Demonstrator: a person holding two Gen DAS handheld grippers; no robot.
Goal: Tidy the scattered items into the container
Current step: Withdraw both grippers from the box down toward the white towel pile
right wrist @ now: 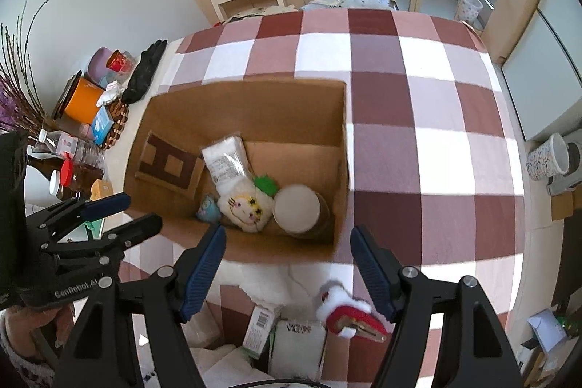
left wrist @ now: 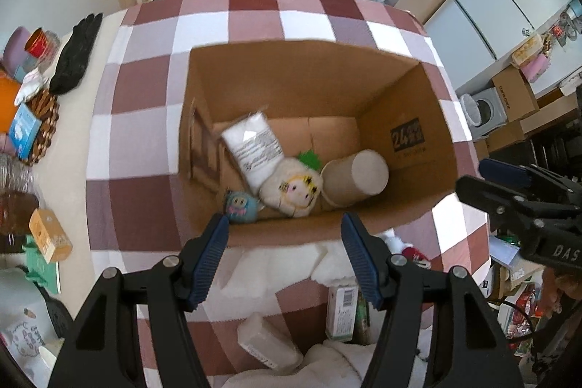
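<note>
Above the near rim of the cardboard box (left wrist: 291, 79), the left gripper (left wrist: 285, 251) and right gripper (right wrist: 287, 262) both hover spread wide and empty. Inside lie a white packet (left wrist: 254, 144), plush toy (left wrist: 291, 188) and paper cup (left wrist: 356, 177) (tipped sideways). Probably they are poised between picks, since a red-and-white toy (right wrist: 345, 313) and small cartons (right wrist: 260, 326) lie on the checkered cloth (right wrist: 400, 97) beneath them.

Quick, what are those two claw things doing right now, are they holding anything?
Left gripper: open, holding nothing, above the near edge of the cardboard box.
Right gripper: open, holding nothing, also above the near edge.
</note>
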